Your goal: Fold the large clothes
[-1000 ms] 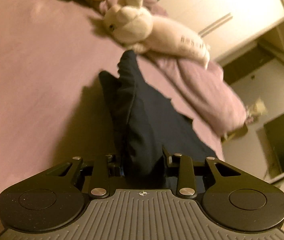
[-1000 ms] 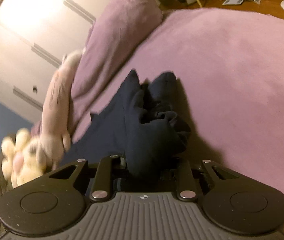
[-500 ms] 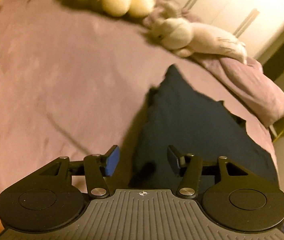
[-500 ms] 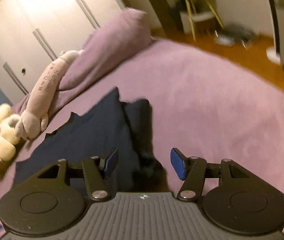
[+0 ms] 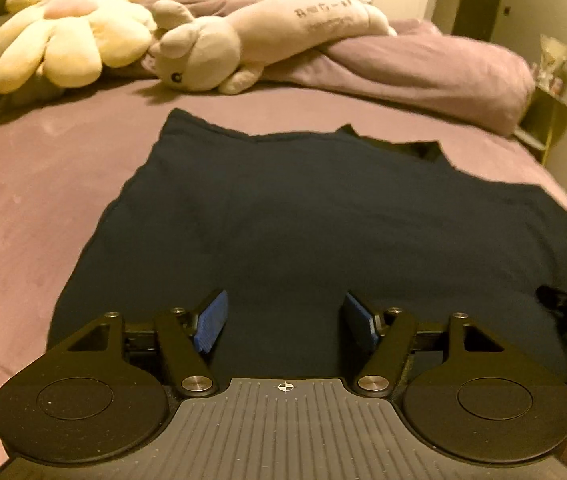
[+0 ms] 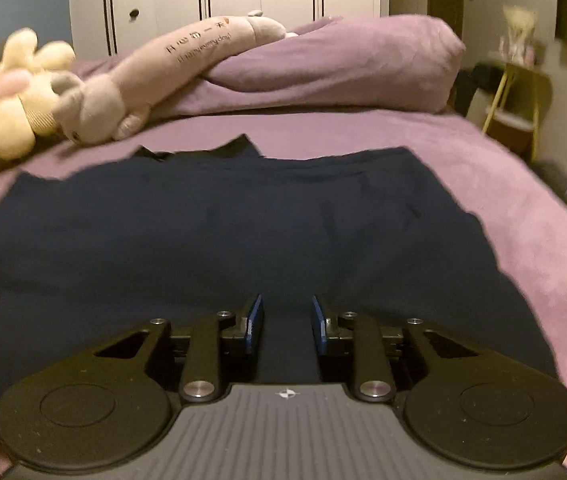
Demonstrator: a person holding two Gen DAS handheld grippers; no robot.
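Dark navy cloth garment (image 5: 323,220) lies spread flat on the purple plush bedspread (image 5: 35,208), straight ahead of and under both my grippers. Its long axis runs left to right across my view, and the far edge, with a notch that could be a collar, points toward the pillows. The near hem sits below my fingers, hidden behind the tool bodies.

My left gripper (image 5: 283,320) hangs over the near left part of the cloth. Its jaws stand wide and are opening, with nothing pinched; only flat fabric shows beneath the blue pads (image 5: 213,320).

My right gripper (image 6: 286,330) hangs over the near right part. Its jaws are closing, with a narrow gap between the pads (image 6: 254,326). No fold rises between them, so I read it as holding nothing.

Each hand is nearest its own side of the hem. A dark part at the right edge of the left view is probably my other tool.

Judgement: the next fold turns on taking the near edge at two points and carrying it away toward the far edge.

Containers: none in view. At the head of the bed lie a cream flower-shaped plush cushion (image 5: 67,36), a long beige plush animal (image 5: 243,40) and a purple pillow (image 6: 343,64), all well apart from the garment.
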